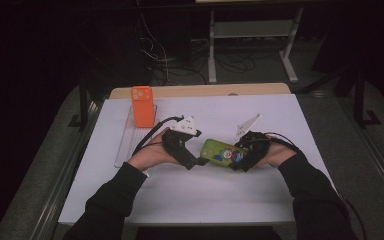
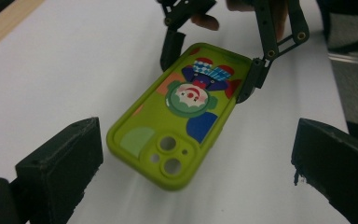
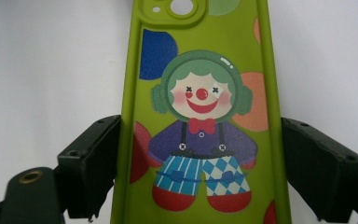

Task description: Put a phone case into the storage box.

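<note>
A lime-green phone case (image 1: 220, 152) printed with a clown lies slanted between both hands at the middle of the white table. My right gripper (image 1: 240, 161) is shut on its lower end, one jaw pressed on each long side (image 3: 200, 154). In the left gripper view the case (image 2: 177, 126) hangs slightly above the table, camera cut-outs nearest, with the right gripper (image 2: 212, 65) clamping its far end. My left gripper (image 2: 198, 140) stands wide open at the camera end, jaws apart from the case on both sides (image 1: 196, 161). The right gripper view shows the clown print (image 3: 200, 93) upright.
An orange phone case (image 1: 142, 106) stands upright at the back left on a clear plastic tray (image 1: 125, 145). A white sheet (image 1: 205, 195) covers the table, with a wooden edge (image 1: 200, 90) at the back. Table legs and cables lie on the floor beyond.
</note>
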Available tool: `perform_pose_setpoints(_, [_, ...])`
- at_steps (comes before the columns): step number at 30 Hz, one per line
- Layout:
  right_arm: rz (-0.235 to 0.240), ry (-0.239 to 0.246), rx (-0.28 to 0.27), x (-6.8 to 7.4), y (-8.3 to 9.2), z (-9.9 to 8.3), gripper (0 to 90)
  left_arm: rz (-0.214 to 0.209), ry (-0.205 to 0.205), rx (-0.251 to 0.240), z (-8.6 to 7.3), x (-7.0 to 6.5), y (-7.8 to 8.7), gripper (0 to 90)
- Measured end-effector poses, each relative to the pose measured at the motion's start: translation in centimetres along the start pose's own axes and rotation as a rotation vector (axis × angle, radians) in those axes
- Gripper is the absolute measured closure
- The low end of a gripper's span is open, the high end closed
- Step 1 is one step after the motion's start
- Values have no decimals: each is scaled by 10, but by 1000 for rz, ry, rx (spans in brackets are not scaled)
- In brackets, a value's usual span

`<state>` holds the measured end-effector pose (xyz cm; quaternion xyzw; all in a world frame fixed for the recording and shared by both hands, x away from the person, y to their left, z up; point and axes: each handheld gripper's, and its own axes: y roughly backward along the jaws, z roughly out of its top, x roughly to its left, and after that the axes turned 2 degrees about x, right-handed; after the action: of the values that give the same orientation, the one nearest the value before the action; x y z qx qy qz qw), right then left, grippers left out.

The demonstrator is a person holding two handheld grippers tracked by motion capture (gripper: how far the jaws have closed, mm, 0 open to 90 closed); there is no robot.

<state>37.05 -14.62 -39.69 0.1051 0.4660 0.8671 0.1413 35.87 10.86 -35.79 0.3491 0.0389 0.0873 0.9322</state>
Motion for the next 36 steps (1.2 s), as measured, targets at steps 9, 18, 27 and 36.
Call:
perform_pose_setpoints(9, [62,115,15,21,-2,15,152,-65,-58,52,-2,-6,-9,15])
perform_pose_setpoints(18, [91,182,26,37,-3,28,152,-116,-113,132,-6,-11,-22,16])
perform_pose_setpoints(27, [112,224,15,45,-3,34,152,-146,-144,203,-9,-18,-33,19])
perform_pose_setpoints(36, [109,242,13,48,1,37,152,-155,-148,220,-11,-22,-37,96])
